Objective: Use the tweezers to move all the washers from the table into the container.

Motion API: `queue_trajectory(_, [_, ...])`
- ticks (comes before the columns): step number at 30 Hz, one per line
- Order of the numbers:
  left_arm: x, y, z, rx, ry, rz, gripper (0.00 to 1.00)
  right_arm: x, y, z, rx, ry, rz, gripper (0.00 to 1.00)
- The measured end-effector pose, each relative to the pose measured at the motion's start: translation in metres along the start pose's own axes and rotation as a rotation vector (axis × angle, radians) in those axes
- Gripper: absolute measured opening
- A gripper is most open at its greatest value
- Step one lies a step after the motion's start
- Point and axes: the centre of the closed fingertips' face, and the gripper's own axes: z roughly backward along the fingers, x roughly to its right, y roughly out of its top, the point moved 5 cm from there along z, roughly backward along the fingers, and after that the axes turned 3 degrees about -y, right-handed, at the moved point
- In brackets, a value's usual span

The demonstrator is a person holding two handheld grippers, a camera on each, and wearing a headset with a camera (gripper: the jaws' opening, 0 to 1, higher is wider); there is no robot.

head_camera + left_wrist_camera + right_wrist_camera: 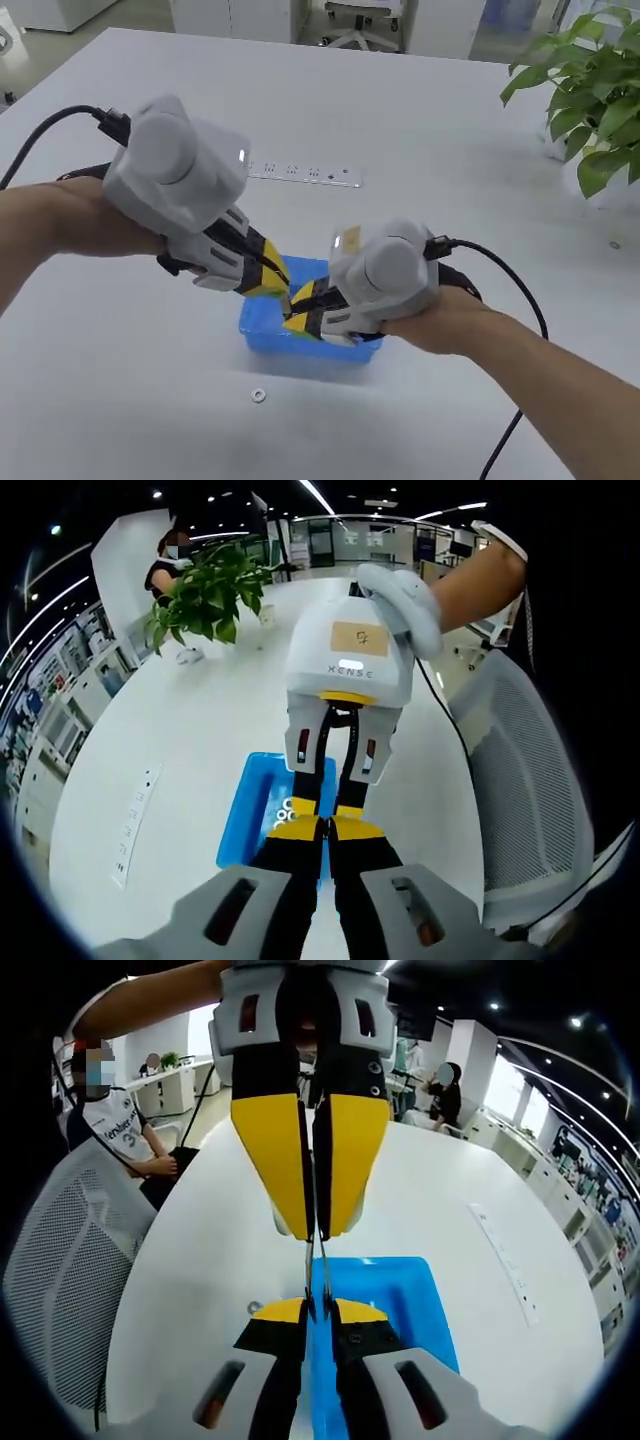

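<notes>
Tweezers [316,1260] — clamped in jaws of left gripper [278,285] and right gripper [296,316] over container [262,322] — should swing tips steadily toward washer [259,395] on desk [420,150].

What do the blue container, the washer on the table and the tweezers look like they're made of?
The container looks plastic: uniform bright blue, smooth, soft sheen. The washer is probably metal: pale silvery ring, too small to be sure. The tweezers seem steel: thin grey blades.

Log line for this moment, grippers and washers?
left gripper shut on tweezers | right gripper shut on tweezers | both above container | washer on table
</notes>
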Motion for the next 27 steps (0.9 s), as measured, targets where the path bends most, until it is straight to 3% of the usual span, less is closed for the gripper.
queue_trajectory(7, [0.016,-0.012,-0.002,-0.008,-0.004,0.024,0.06,-0.018,-0.001,-0.009,-0.005,0.035,0.003,0.11])
queue_trajectory(19, [0.033,-0.028,-0.005,-0.028,-0.02,0.055,0.06,-0.041,-0.003,-0.025,-0.007,0.087,-0.004,0.11])
queue_trajectory(27, [0.04,-0.035,-0.008,-0.042,-0.031,0.07,0.06,-0.048,-0.006,-0.032,-0.011,0.11,-0.007,0.11])
